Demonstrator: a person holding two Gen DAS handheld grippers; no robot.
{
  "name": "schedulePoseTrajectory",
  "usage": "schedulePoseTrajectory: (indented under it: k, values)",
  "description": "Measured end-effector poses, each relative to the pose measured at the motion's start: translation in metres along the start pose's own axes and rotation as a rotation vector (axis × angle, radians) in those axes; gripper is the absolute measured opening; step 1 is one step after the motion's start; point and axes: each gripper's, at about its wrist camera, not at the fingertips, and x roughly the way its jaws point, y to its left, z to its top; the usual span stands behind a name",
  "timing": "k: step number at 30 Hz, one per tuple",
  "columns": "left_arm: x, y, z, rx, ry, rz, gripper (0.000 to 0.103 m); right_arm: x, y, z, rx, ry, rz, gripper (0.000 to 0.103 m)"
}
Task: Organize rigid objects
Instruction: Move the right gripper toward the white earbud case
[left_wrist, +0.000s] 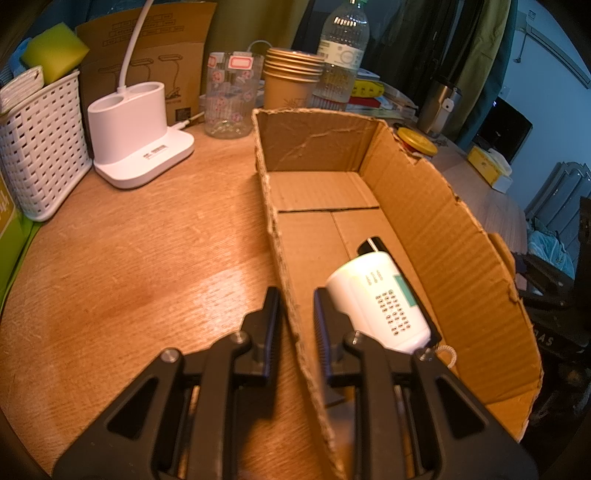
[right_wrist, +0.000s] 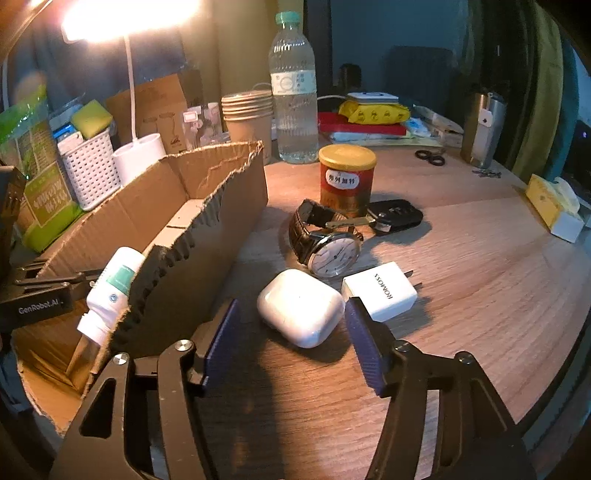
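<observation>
Our right gripper (right_wrist: 291, 328), jaws spread, empty: glossy white rounded plastic earbud case (right_wrist: 301, 308) lies just ahead between them, long axis crosswise; left gripper (left_wrist: 295, 325) pinches torn brown cardboard box (left_wrist: 284, 258) wall.

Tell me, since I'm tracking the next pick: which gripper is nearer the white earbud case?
Right. The right gripper stands open just short of the earbud case. The left gripper is shut on the cardboard box wall, across the box.

My left hand-held gripper (left_wrist: 295, 325): I have it clamped on the near wall of the cardboard box (left_wrist: 461, 236).
Inside the box: I see a white bottle (left_wrist: 380, 299) lying on its side.
Table (left_wrist: 129, 258): white lamp base (left_wrist: 136, 136), white basket (left_wrist: 40, 147) at left.
</observation>
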Motion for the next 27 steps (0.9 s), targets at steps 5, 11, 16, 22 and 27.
schedulePoseTrajectory:
  k: [5, 11, 16, 22, 27]
  values:
    - [0.0, 0.0, 0.0, 0.0, 0.0, 0.0, 0.02, 0.01, -0.003, 0.002, 0.005, 0.014, 0.033, 0.064]
    - [0.0, 0.0, 0.0, 0.0, 0.0, 0.0, 0.02, 0.022, -0.007, 0.002, 0.002, 0.041, 0.027, 0.064]
    - [0.0, 0.0, 0.0, 0.0, 0.0, 0.0, 0.02, 0.027, -0.006, 0.004, -0.002, 0.063, 0.035, 0.066]
    - [0.0, 0.0, 0.0, 0.0, 0.0, 0.0, 0.02, 0.032, -0.002, 0.007, -0.035, 0.086, 0.02, 0.067]
    - [0.0, 0.0, 0.0, -0.001, 0.0, 0.0, 0.02, 0.032, -0.003, 0.006, -0.032, 0.08, 0.011, 0.063]
